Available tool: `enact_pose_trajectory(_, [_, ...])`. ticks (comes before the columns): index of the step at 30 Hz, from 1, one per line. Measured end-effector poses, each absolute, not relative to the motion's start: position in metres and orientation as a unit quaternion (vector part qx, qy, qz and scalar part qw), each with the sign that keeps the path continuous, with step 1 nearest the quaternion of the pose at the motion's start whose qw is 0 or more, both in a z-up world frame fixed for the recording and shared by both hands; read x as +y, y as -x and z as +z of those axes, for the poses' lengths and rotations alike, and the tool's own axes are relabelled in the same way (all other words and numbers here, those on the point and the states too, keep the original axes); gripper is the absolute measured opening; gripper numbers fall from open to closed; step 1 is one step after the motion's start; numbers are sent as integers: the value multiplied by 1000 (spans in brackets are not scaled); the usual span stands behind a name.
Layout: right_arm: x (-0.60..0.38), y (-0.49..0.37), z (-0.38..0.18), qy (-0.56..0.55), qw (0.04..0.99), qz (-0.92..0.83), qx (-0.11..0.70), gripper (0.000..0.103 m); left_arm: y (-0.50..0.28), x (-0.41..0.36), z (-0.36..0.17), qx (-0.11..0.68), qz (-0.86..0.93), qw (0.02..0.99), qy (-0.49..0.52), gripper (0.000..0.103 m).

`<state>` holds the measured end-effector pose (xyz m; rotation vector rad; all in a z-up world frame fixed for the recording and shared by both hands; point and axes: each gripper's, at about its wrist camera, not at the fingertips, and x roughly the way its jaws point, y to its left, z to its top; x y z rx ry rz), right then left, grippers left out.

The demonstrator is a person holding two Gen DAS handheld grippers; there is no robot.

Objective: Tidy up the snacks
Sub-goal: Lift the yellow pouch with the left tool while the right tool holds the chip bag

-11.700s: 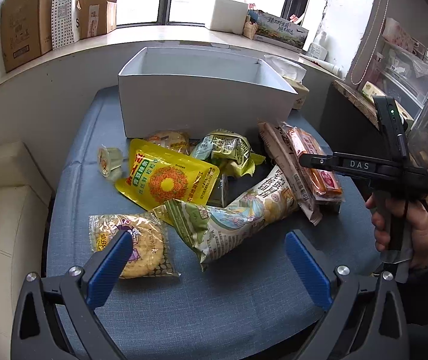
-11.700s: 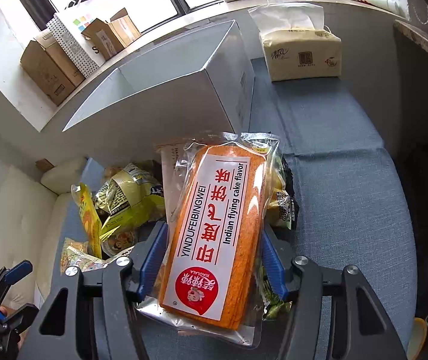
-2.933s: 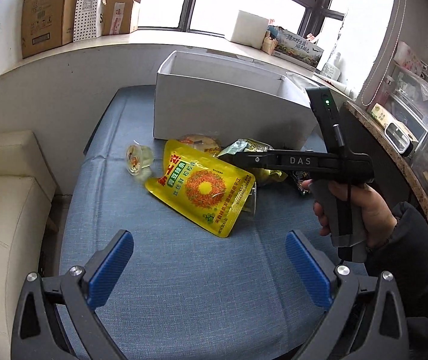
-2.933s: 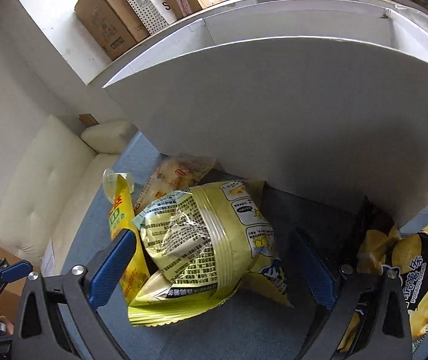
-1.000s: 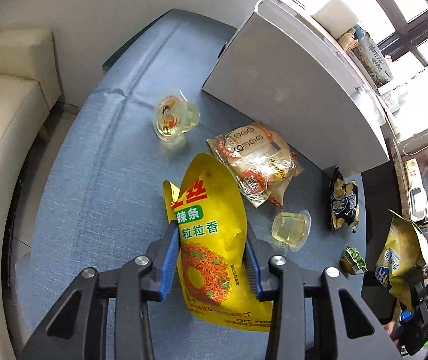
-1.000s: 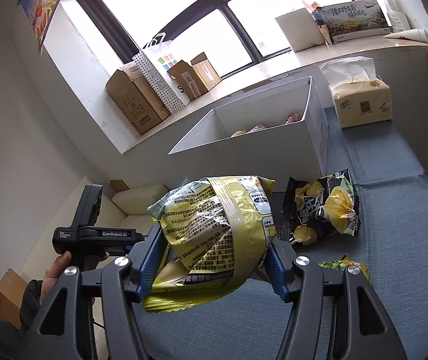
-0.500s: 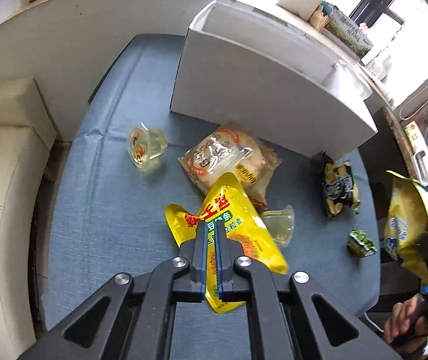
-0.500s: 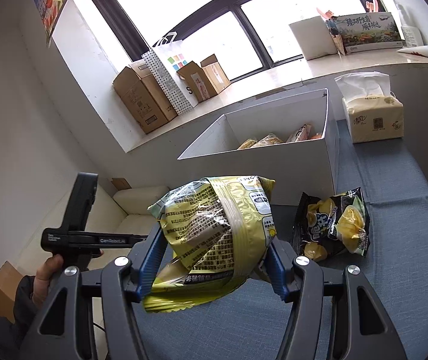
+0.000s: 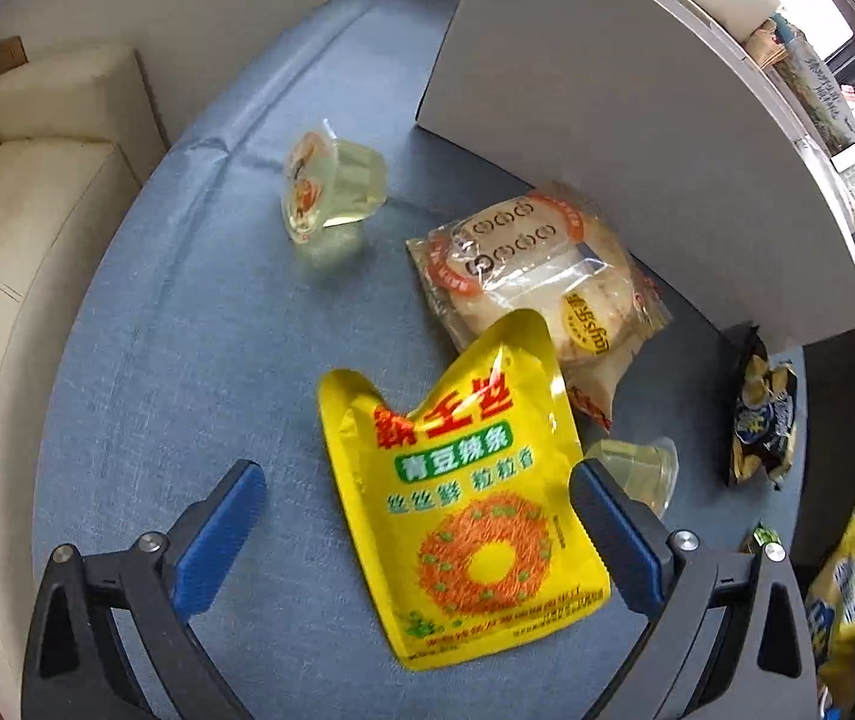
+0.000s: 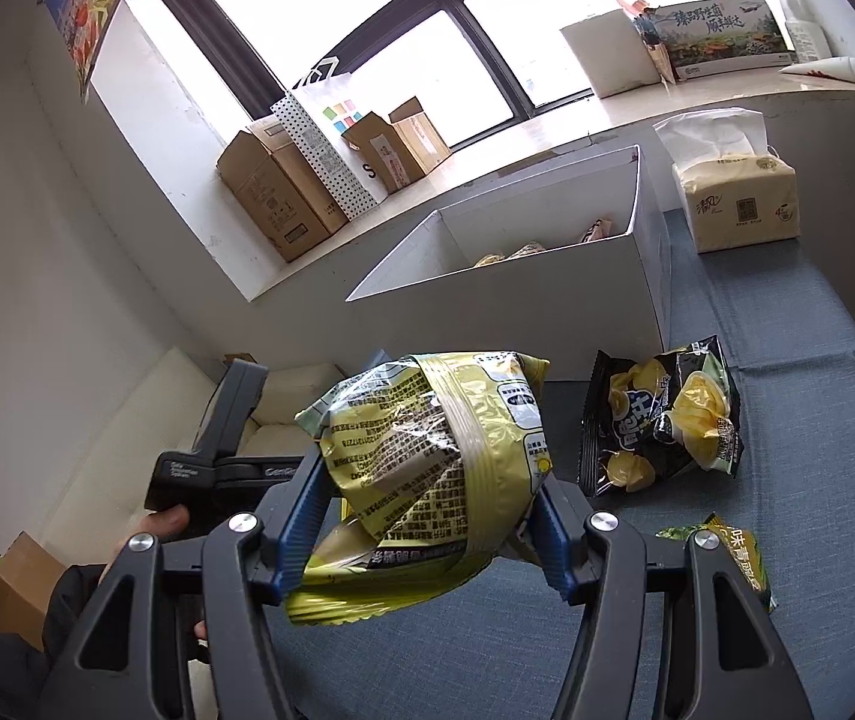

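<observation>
A blue cloth table (image 9: 187, 360) stands by a windowsill with cardboard boxes (image 10: 283, 192); a white box (image 10: 523, 300) sits at its far side. The left gripper (image 9: 415, 516) hangs spread wide over a yellow pouch (image 9: 463, 498) lying loose. The right gripper (image 10: 427, 516) clamps a green snack bag (image 10: 433, 480) above the table.

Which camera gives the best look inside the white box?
The right wrist view: the white box shows its open top, with a few snack packets peeking over the rim. The left wrist view shows only its blank outer wall, nothing inside.
</observation>
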<state>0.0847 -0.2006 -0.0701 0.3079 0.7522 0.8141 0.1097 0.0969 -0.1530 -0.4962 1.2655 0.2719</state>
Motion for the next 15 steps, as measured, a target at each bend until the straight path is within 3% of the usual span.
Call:
enact_pose_trajectory(4, [-202,-85,-70,-148,839,385,355,65,-127,75,-161,580,174,779,165,103])
enact_pose_trajectory(6, [-204,-85,-70,-151,839,384,355,65,-125,70,-162,580,182,781,141,97])
enact_pose_trajectory(9, [-209,-84,-72,-156,839,382,354,65,-110,69,-154,569,161,795,136,69])
enact_pose_trajectory(10, [-210,-84,-72,-159,838,381,355,65,-101,74,-151,565,152,798,143,52])
enact_pose_trajectory(15, [-208,-83,-72,-161,837,385,354,65,-63,104,-149,556,98,800,204,36])
